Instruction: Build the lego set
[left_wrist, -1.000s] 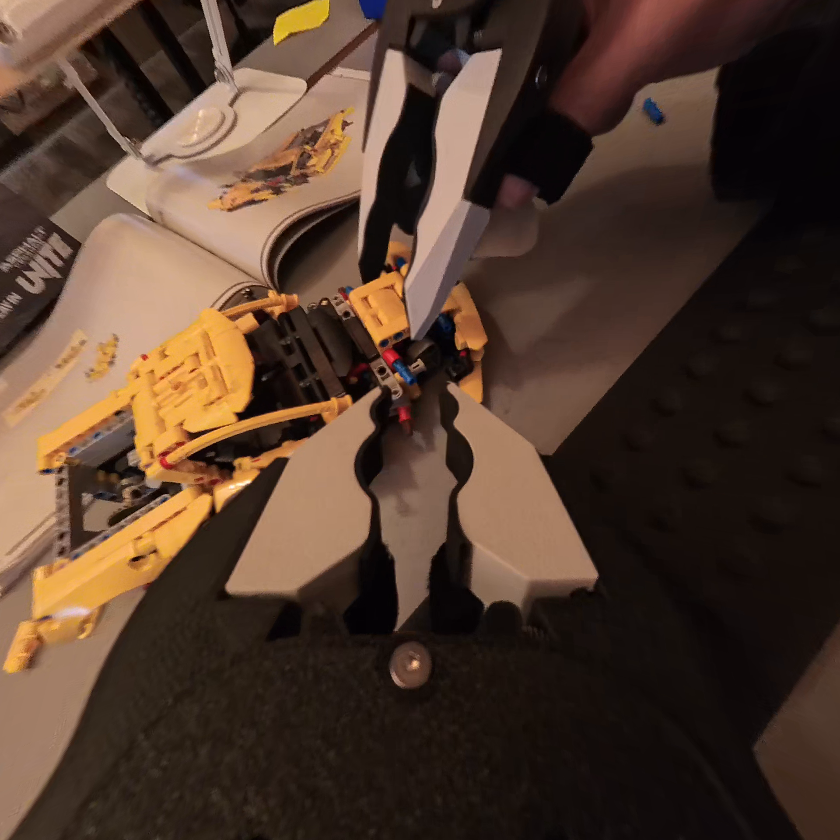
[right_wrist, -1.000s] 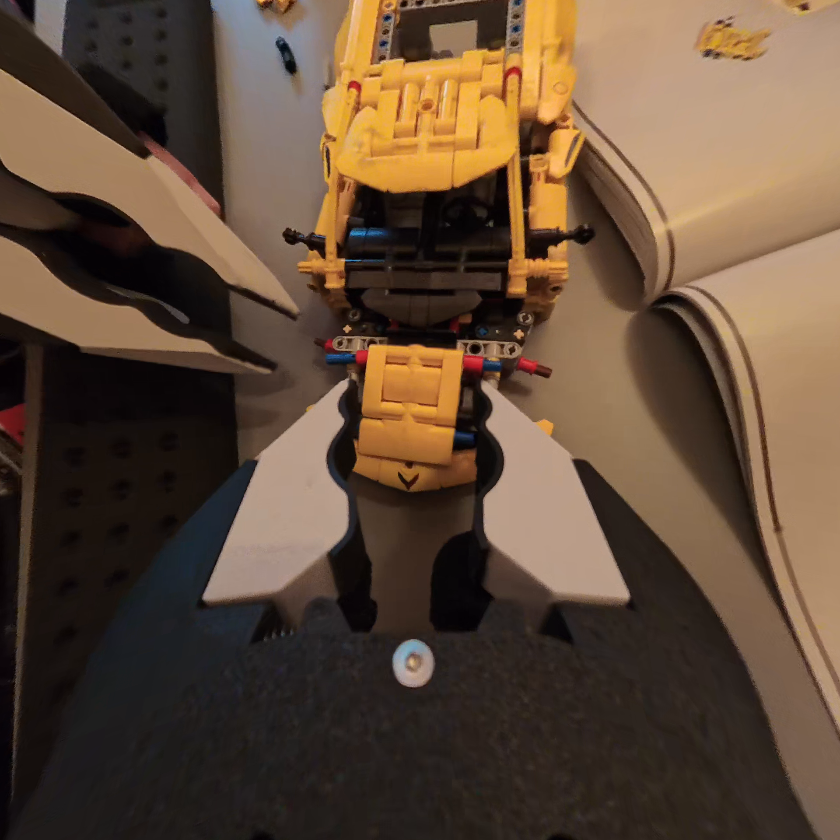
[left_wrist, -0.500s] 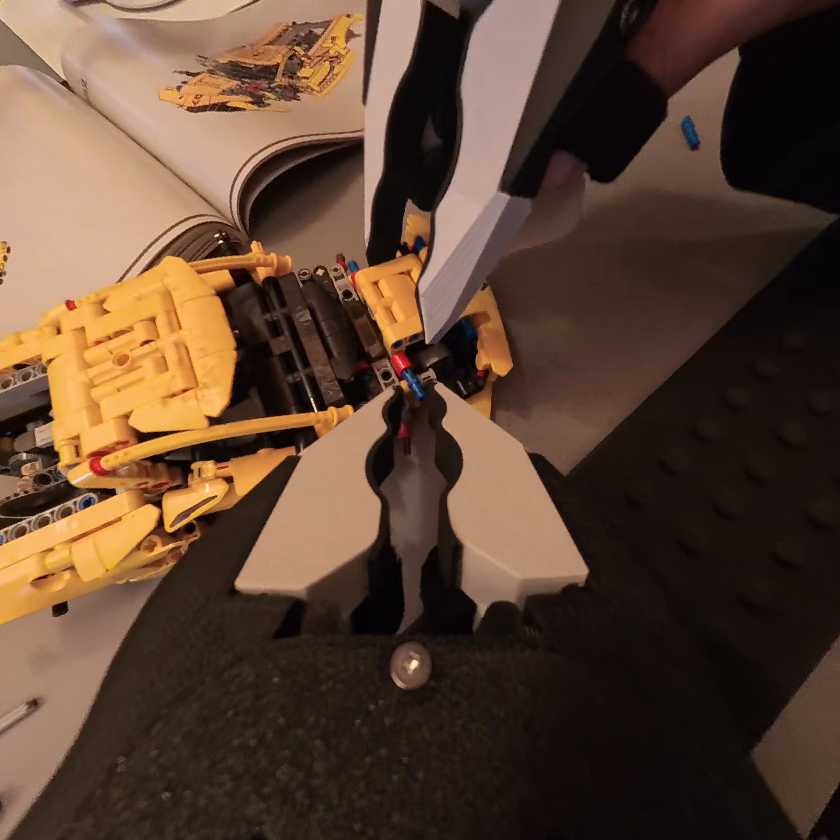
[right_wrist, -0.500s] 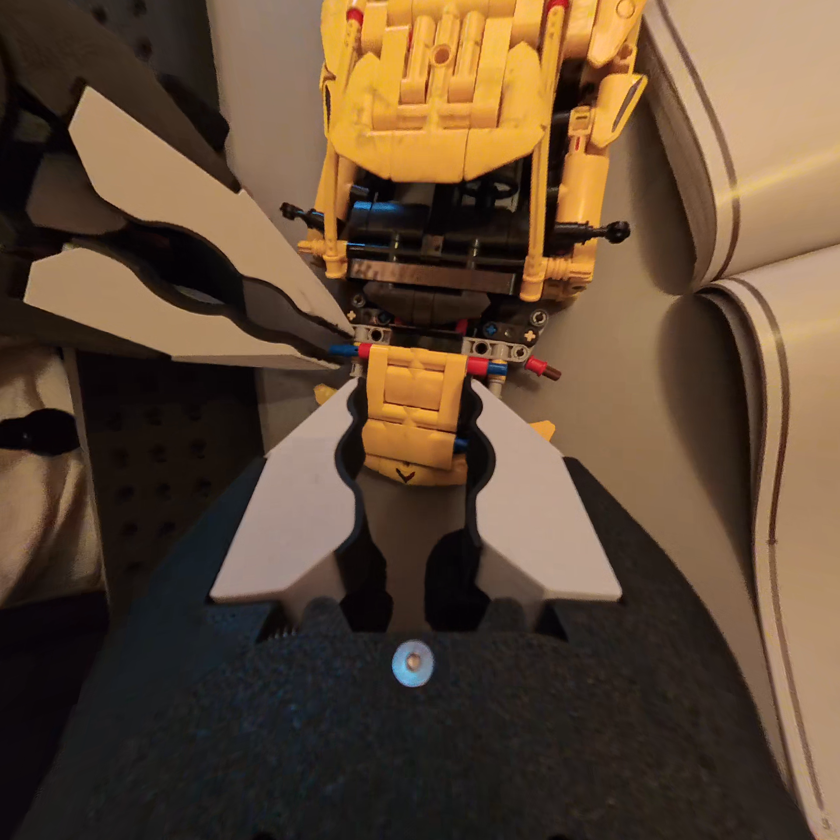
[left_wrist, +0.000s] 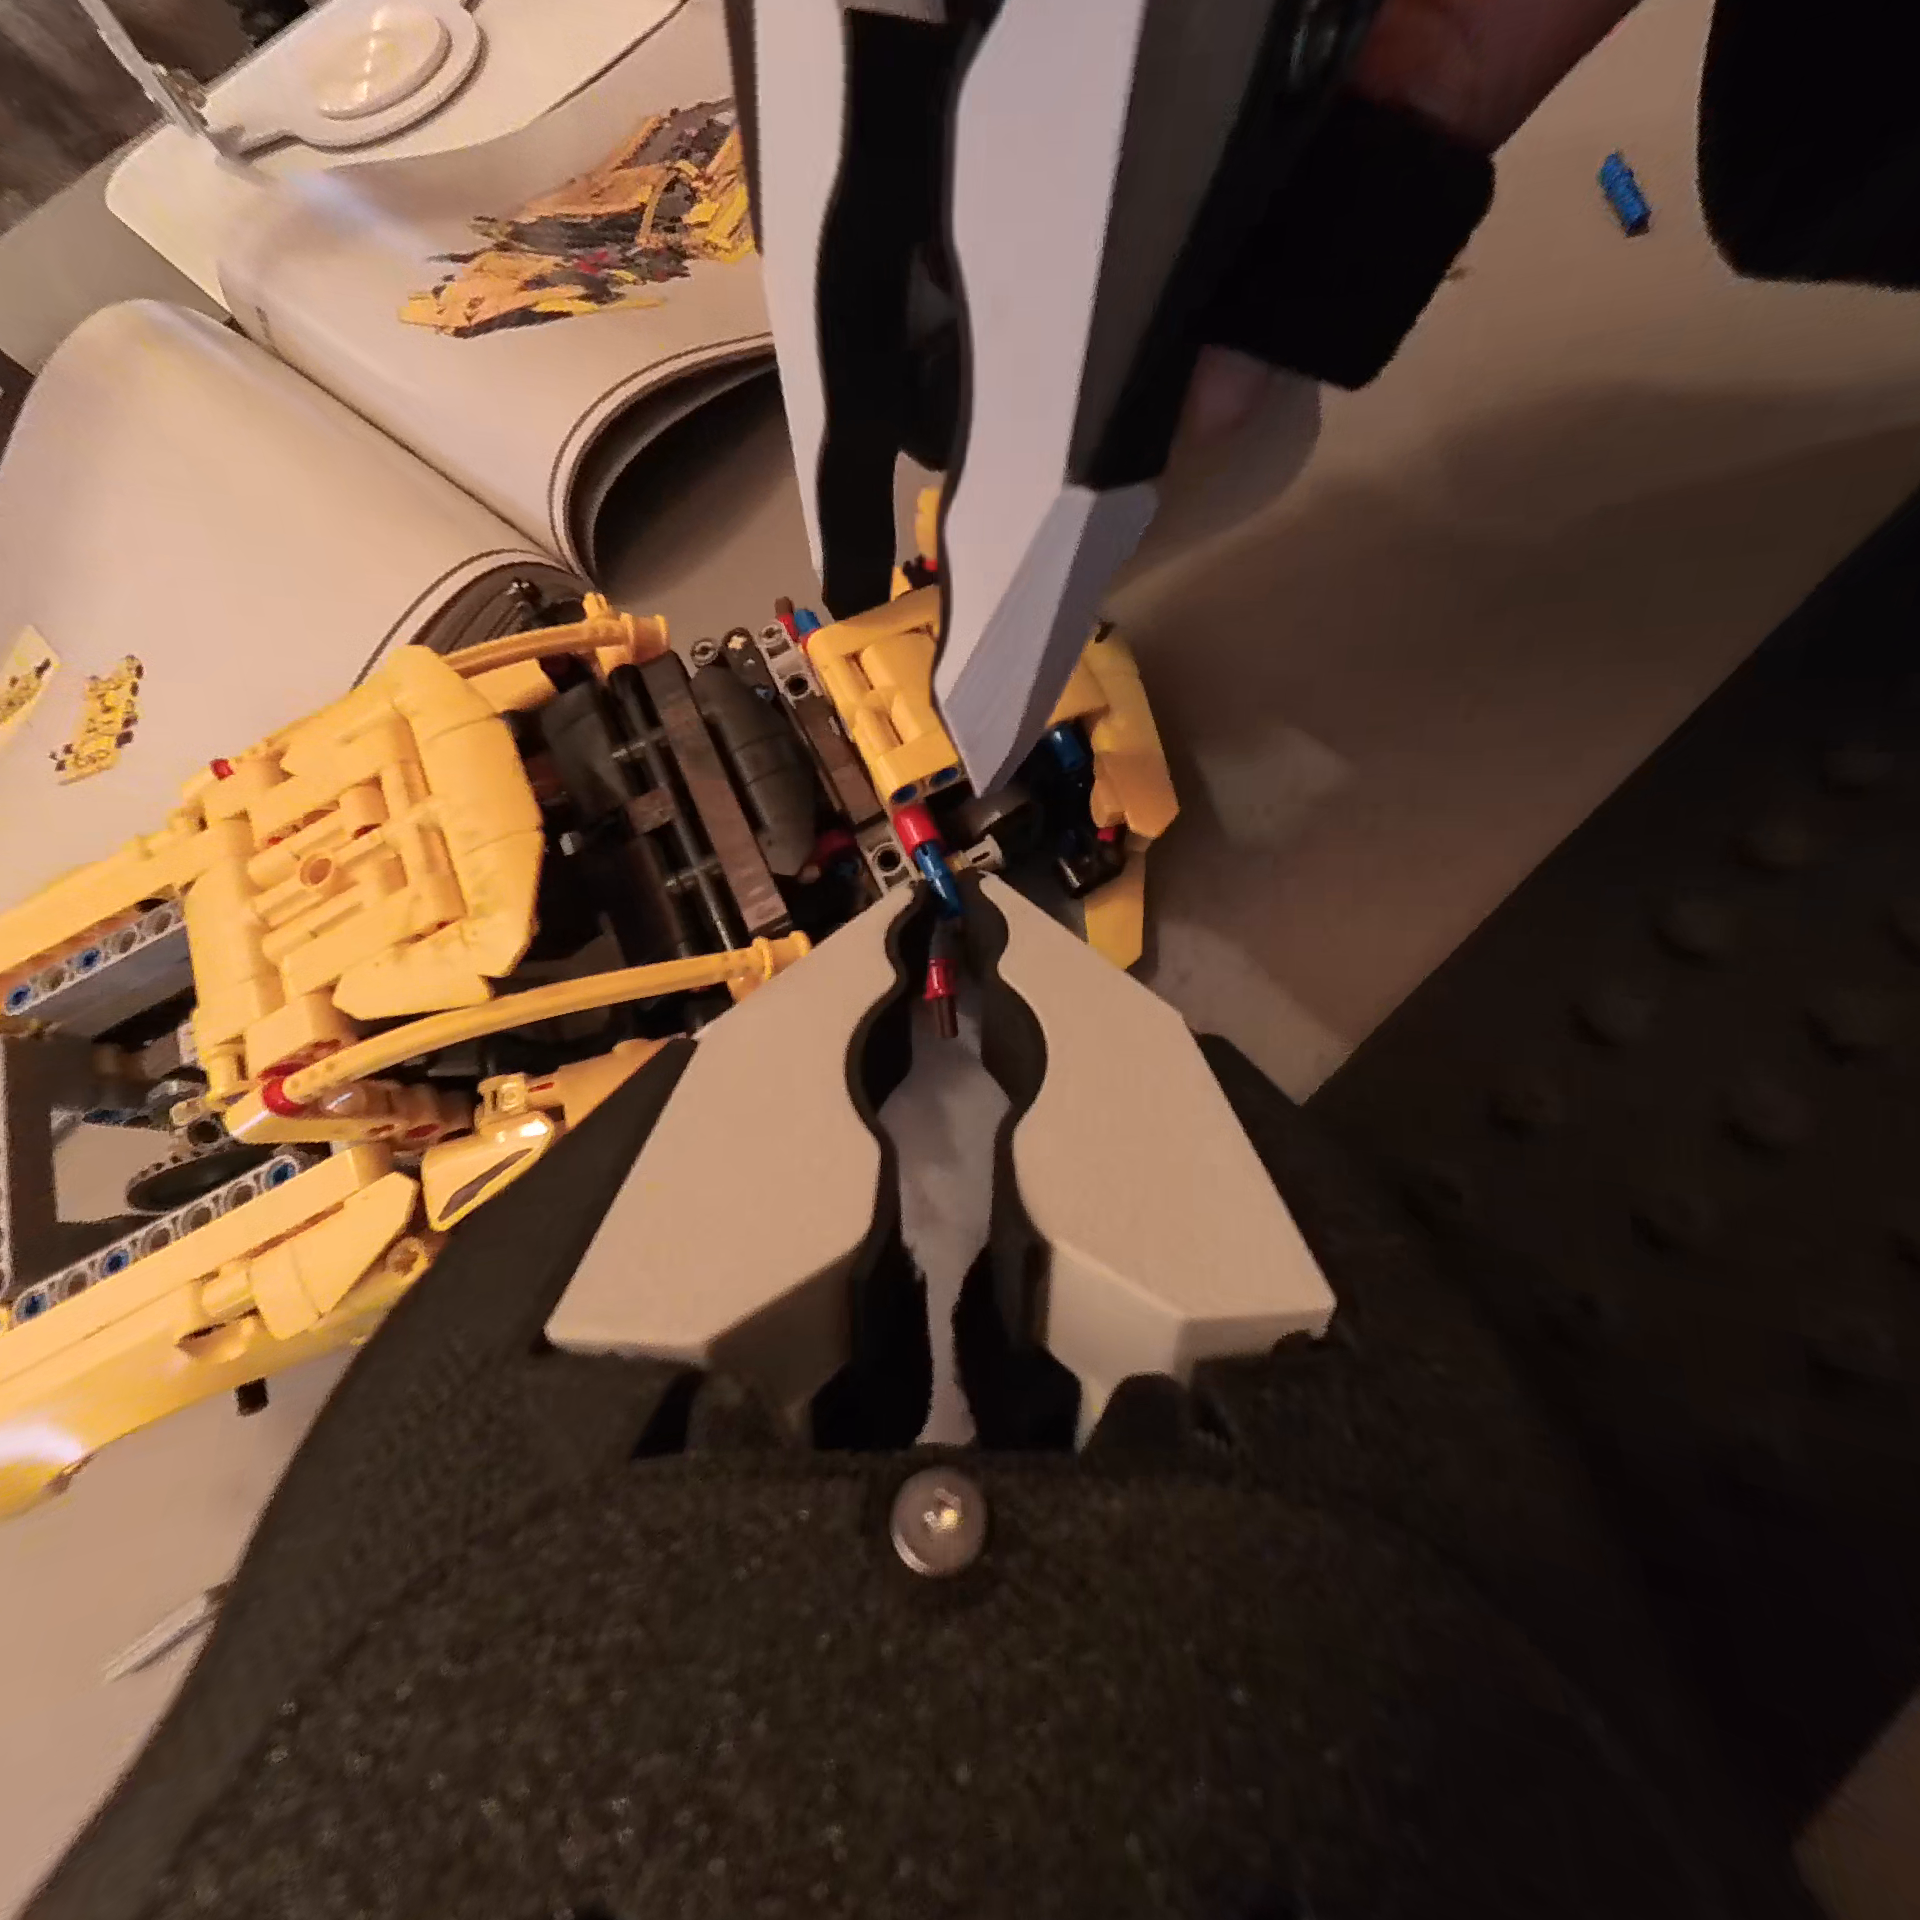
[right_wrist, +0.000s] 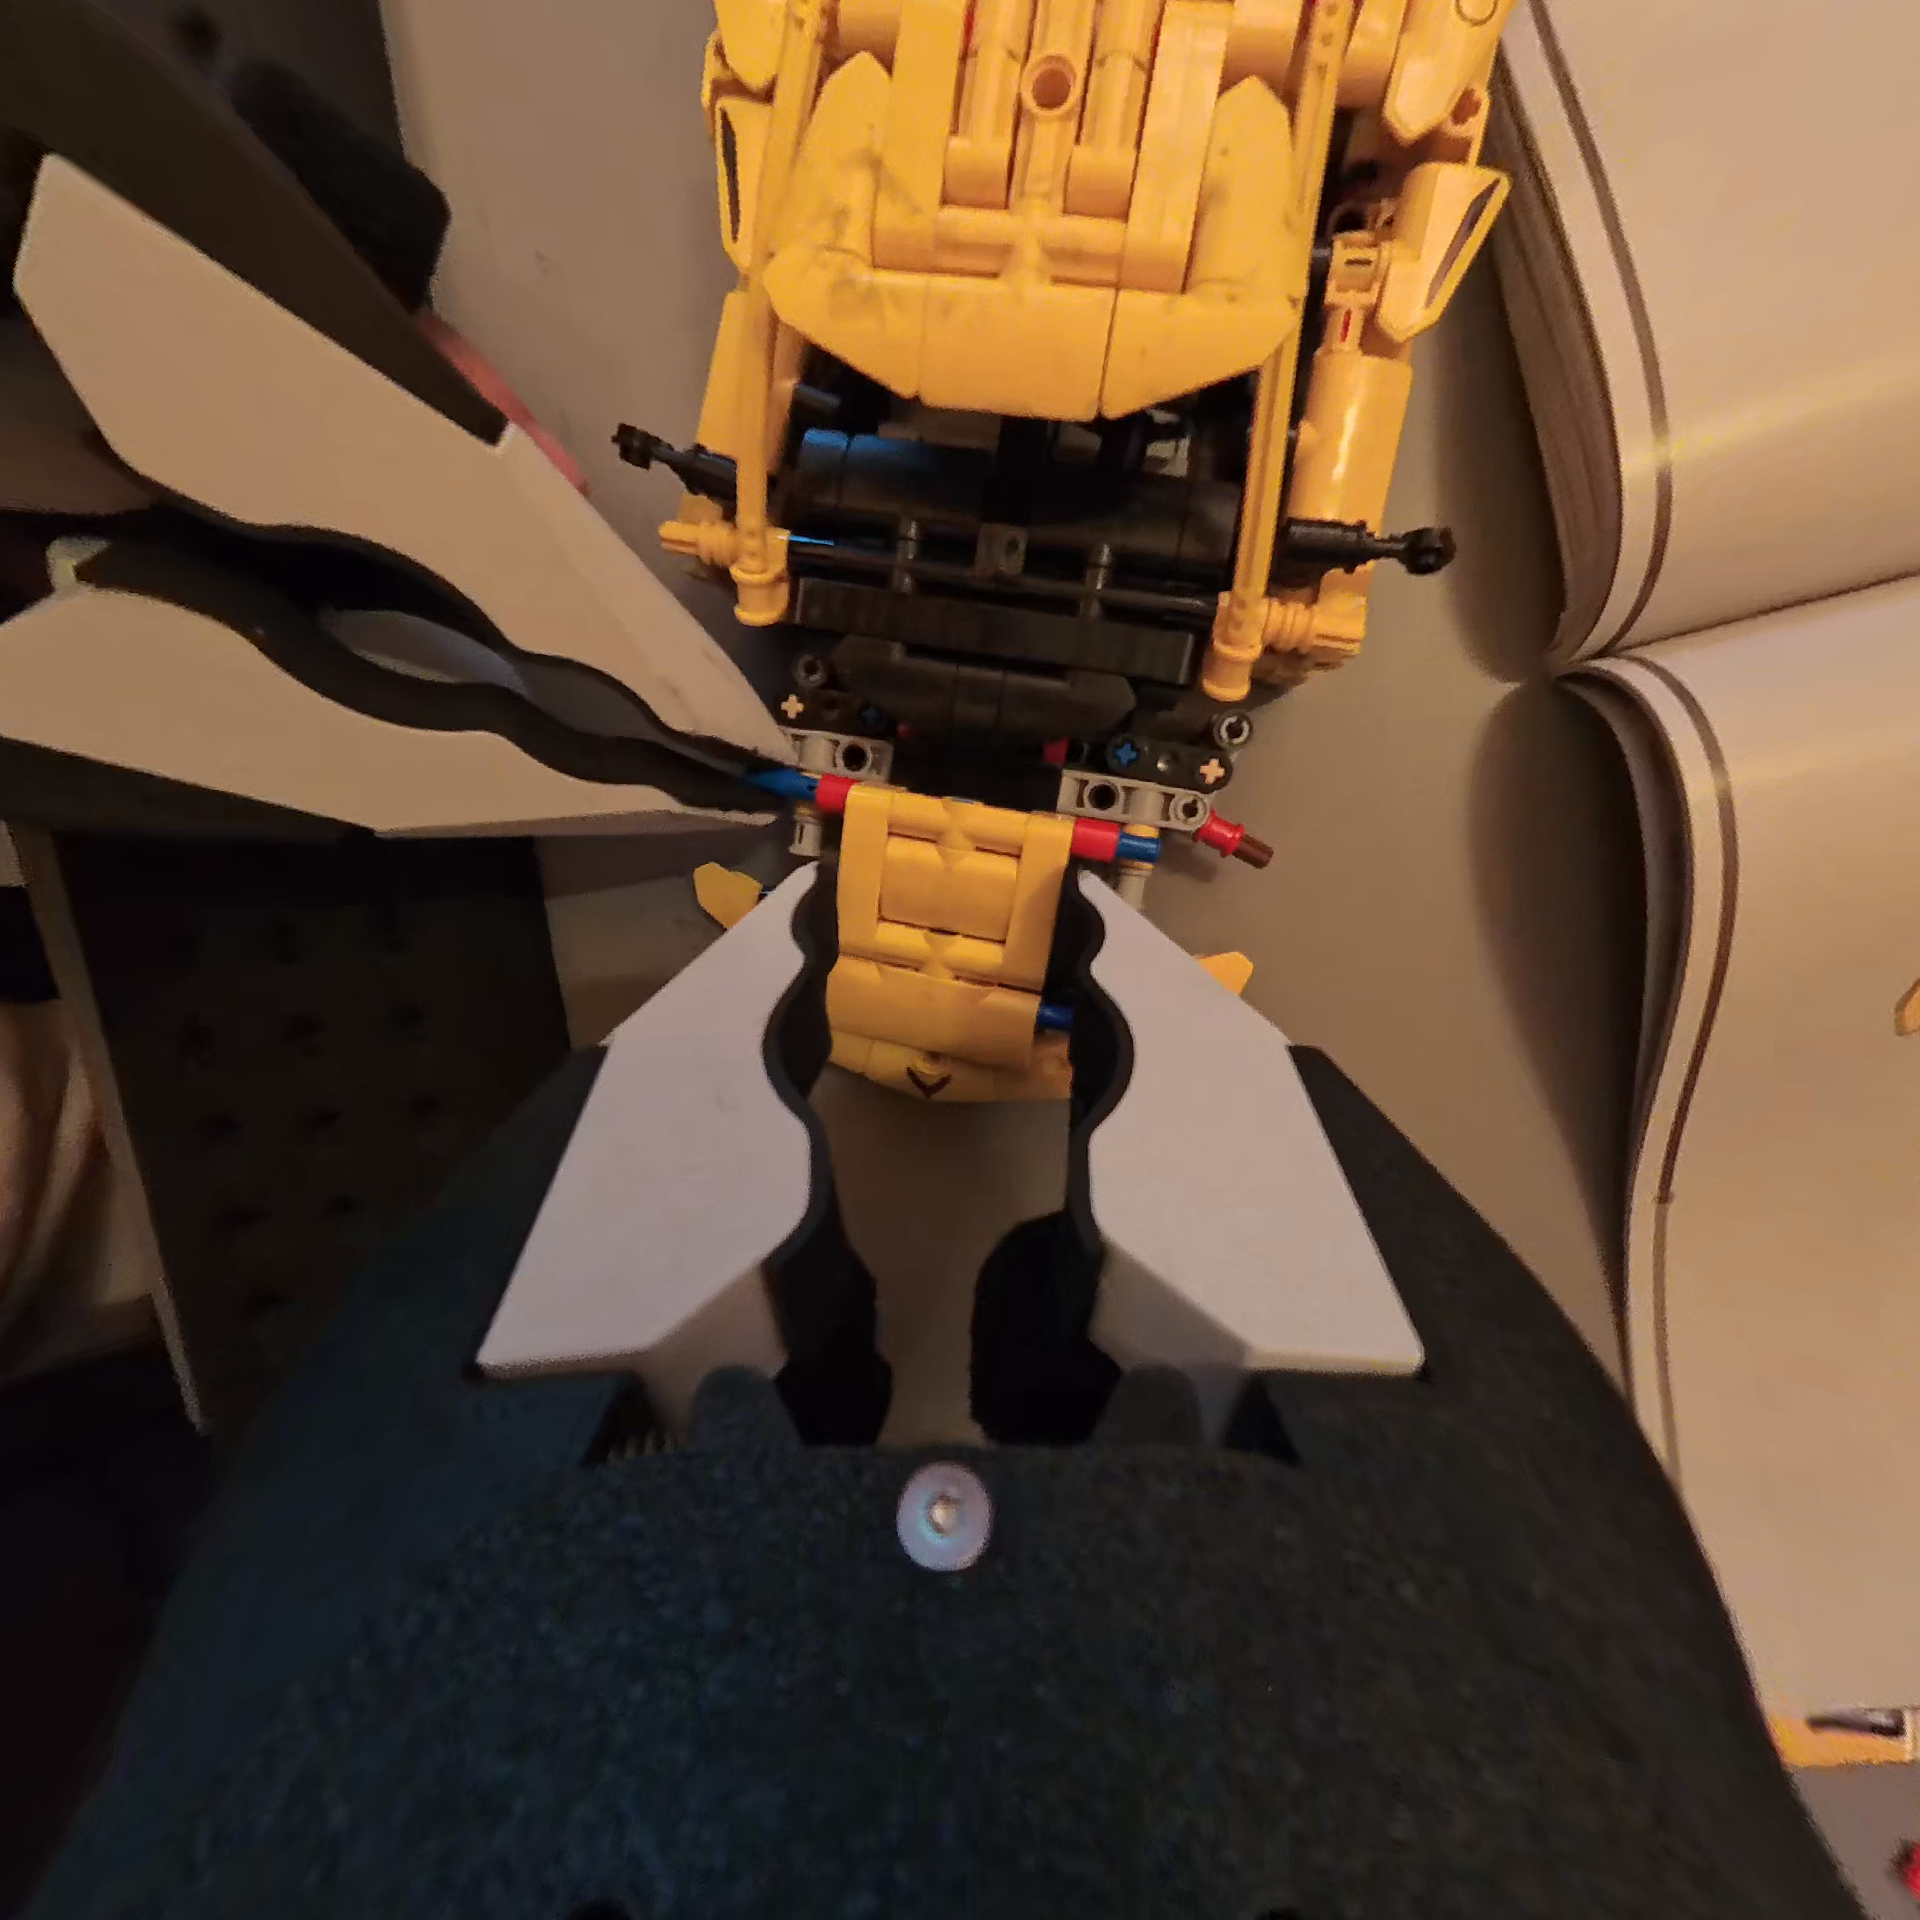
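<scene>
Lego car (right_wrist: 1023, 436) lies on the table (left_wrist: 1299, 582) beside the open instruction book (right_wrist: 1766, 520). One second ago the left gripper (right_wrist: 769, 790) was well apart from the car; now its tips pinch the blue and red pin (right_wrist: 805, 787) on the car's side, so a push or pull looks ready. The right gripper (right_wrist: 940, 904) squeezes the small yellow front piece (right_wrist: 951, 935) between its fingers, as before, keeping the car steady.

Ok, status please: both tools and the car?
Left tool shut on side axle. Right tool shut on yellow nose panel. Manual beside car, not blocking.
</scene>
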